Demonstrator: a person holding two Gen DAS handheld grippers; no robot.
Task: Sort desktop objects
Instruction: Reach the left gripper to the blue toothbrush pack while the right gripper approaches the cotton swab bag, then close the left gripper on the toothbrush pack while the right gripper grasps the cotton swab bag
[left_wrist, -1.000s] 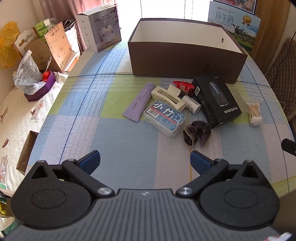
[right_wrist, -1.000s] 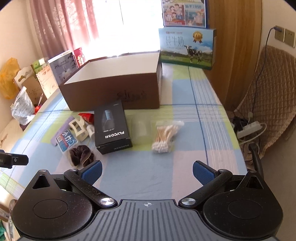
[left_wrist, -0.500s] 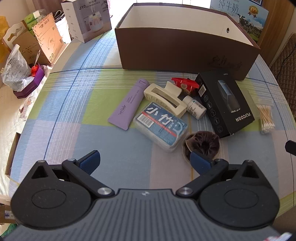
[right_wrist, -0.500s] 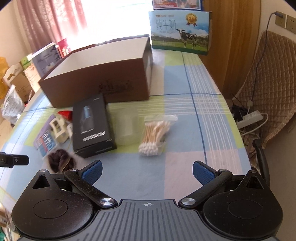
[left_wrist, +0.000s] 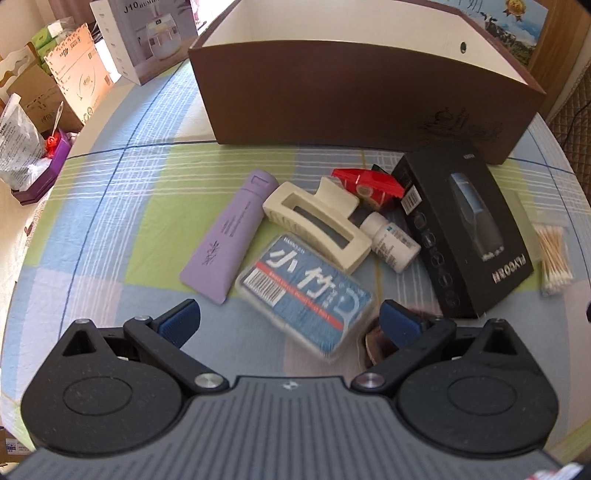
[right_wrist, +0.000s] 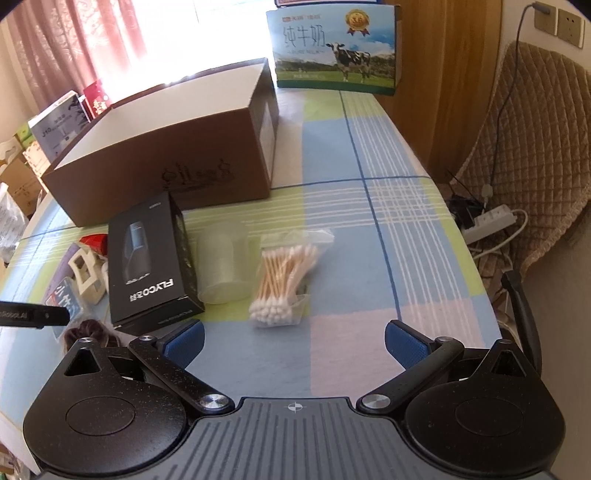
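Both grippers spread wide, empty: left gripper (left_wrist: 290, 319) over one blue floss-pick box (left_wrist: 306, 295), right gripper (right_wrist: 293, 338) near one cotton-swab bag (right_wrist: 284, 275). One brown box (left_wrist: 354, 99), one black FLYCO box (left_wrist: 465, 232), one cream hair claw (left_wrist: 317, 225), one purple tube (left_wrist: 231, 230).

The left claw (left_wrist: 290, 315) is showing blue ribbed pads (left_wrist: 181, 320) on black speckled linkage arms, silver pivot screws and a grey ridged housing. The right claw (right_wrist: 294, 338) is wearing the same build, with a small crosshair marking.

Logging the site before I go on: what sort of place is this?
Probably a home room, not a lab: a checked tablecloth, pink curtains at a bright window, and a quilted chair beside a power strip.
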